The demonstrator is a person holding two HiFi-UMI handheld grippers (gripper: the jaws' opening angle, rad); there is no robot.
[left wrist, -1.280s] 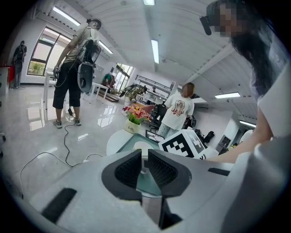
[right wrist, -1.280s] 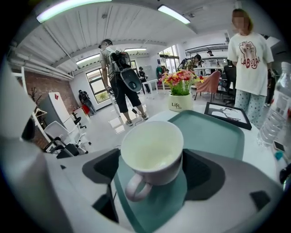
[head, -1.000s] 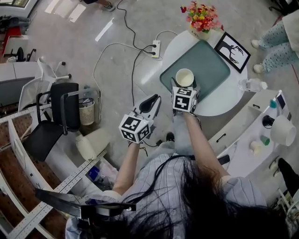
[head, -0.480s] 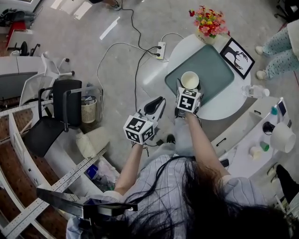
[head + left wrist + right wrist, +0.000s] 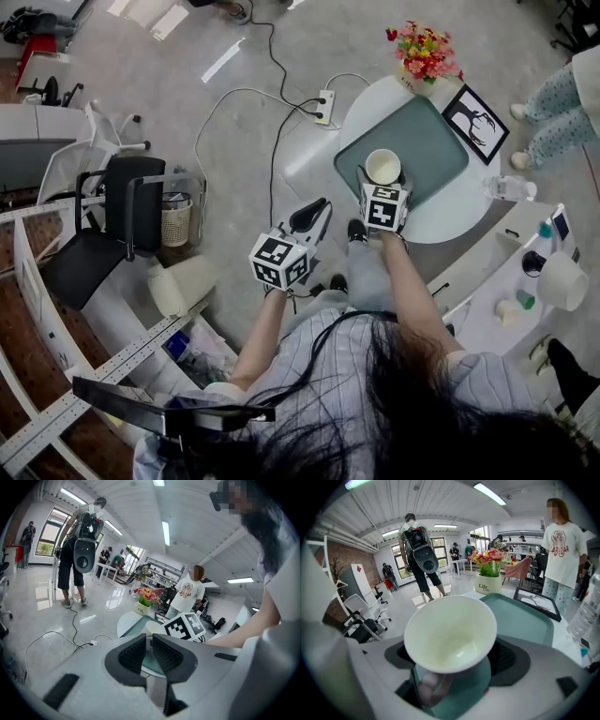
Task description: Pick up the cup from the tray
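While the right gripper (image 5: 451,659) squeezes the white cup (image 5: 450,632) between its jaws, the cup sits in the middle of the frame, tipped. It looks just lifted off the green tray (image 5: 525,620), so the job seems nearly done. The left gripper (image 5: 149,653) is closed on nothing. The flower pot (image 5: 487,587) reads "Life".

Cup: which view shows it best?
Right gripper view: the cup fills the frame between the fingers, inside and handle visible. Head view shows the cup small, from above. Left gripper view shows at most a pale sliver.
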